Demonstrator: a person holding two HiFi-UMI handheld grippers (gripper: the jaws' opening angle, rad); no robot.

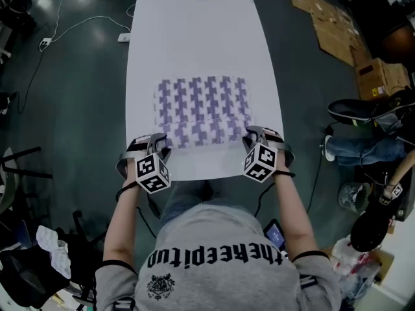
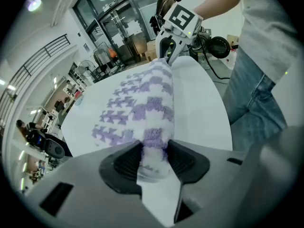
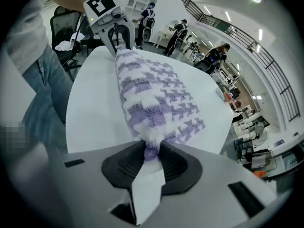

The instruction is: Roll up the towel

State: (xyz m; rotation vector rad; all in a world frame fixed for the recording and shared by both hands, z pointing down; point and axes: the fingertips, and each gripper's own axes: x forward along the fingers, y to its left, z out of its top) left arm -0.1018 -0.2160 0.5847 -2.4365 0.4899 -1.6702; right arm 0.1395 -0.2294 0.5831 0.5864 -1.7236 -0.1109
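A purple-and-white patterned towel (image 1: 203, 109) lies on the white desk (image 1: 194, 37), its near edge folded over into a thick roll. The left hand-held gripper (image 2: 153, 156) pinches the roll's left end, and the right hand-held gripper (image 3: 151, 158) pinches its right end.

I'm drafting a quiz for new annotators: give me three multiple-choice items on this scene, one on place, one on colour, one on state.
1. Where does the purple-and-white houndstooth terry towel lie? A. floor B. long white table C. chair
2. The towel's pattern colour? A. purple B. red C. green
3. The left claw is: A. empty B. pinching the towel's rolled edge C. holding a cup
Answers: B, it lies on the tabletop; A, purple shapes on white; B, the roll is squeezed in its grip.
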